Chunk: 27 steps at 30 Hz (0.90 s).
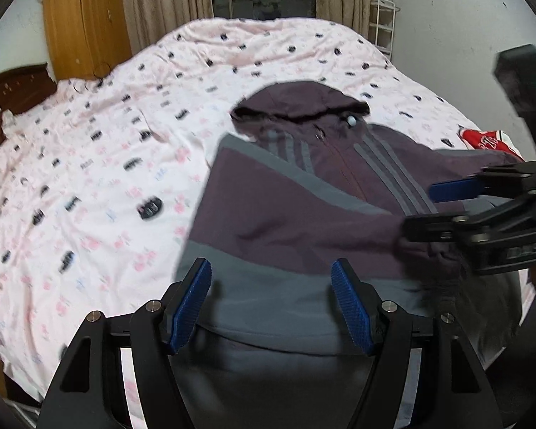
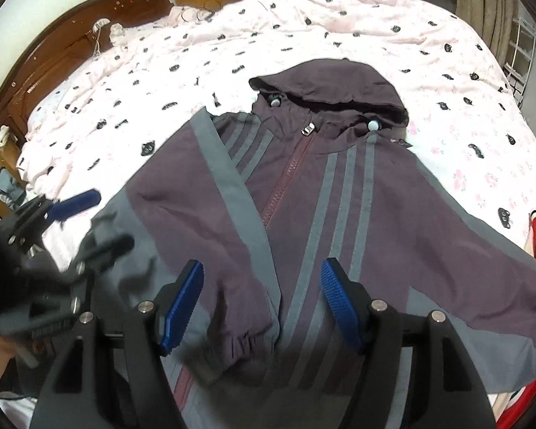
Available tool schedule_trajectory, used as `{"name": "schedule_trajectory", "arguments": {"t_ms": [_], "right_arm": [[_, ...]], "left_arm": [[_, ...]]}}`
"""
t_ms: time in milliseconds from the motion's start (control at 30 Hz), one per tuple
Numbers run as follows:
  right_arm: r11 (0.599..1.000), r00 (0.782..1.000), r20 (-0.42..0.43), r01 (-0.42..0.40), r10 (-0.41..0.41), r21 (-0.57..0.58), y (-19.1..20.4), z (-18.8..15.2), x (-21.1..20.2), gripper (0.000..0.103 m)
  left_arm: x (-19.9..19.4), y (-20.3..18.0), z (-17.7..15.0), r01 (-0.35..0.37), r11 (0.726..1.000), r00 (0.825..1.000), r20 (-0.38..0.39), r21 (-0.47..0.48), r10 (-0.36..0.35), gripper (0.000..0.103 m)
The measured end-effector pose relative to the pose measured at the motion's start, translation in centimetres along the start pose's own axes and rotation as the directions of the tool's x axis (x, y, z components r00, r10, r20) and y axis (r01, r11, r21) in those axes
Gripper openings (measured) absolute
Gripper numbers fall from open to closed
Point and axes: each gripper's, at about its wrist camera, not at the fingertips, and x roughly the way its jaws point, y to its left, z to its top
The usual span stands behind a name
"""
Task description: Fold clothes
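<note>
Near edge: we see the grey hem of the dark plum, grey-striped hooded zip jacket (image 2: 303, 193) lying closest to us, front side up on the bed.
Left gripper (image 1: 271, 304): our black claw with blue ribbed pads hangs over the jacket's grey hem panel, jaws spread, nothing pinched between them; in the right wrist view it shows blurred at the far left edge (image 2: 85, 221).
Left sleeve (image 2: 211, 236): we see it folded in across the jacket's chest, its gathered cuff (image 2: 239, 343) lying near the zip, close to us.
Jacket body: it lies in the middle of the pink quilt with small dark printed motifs (image 1: 89, 164), zip closed, hood (image 2: 336, 89) pointing to the far side, two pale round toggles at the collar.
Right gripper (image 2: 262, 304): our second black claw with blue pads hovers above the folded cuff and the lower zip, jaws spread, holding nothing; in the left wrist view it reaches in from the right (image 1: 443, 211), over the jacket.
Right sleeve (image 2: 482, 268): spread out flat to the right, not folded, cuff near the bed's edge.
Far right: a red garment with white lettering (image 1: 486, 141) lies on the quilt just beside that sleeve.
Far left: a dark carved wooden headboard (image 2: 53, 57) and an orange-brown wooden cabinet (image 1: 85, 21) stand beyond the bed.
</note>
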Motion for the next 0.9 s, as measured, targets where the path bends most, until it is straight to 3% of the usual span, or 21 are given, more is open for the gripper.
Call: {"name": "schedule_trajectory", "arguments": {"t_ms": [167, 367, 667, 900], "right_arm": [[0.998, 0.995, -0.080, 0.058, -0.059, -0.013, -0.2, -1.3, 3.2, 0.070], [0.998, 0.995, -0.078, 0.056, -0.057, -0.015, -0.5, -1.9, 2.9, 0.070], [0.998, 1.000, 0.008, 0.009, -0.010, 0.067, -3.0, -2.5, -1.9, 0.070], [0.985, 0.996, 0.038, 0.069, -0.076, 0.156, -7.1, -4.2, -4.9, 0.070]], "left_arm": [[1.5, -0.9, -1.2, 0.007, 1.000, 0.998, -0.062, 0.026, -0.005, 0.065], [1.4, -1.4, -1.3, 0.000, 0.999, 0.999, -0.052, 0.034, 0.002, 0.065], [-0.8, -1.9, -0.2, 0.018, 0.999, 1.000, 0.016, 0.037, -0.018, 0.065], [-0.5, -2.6, 0.4, 0.039, 0.999, 0.999, 0.013, 0.036, -0.039, 0.065]]}}
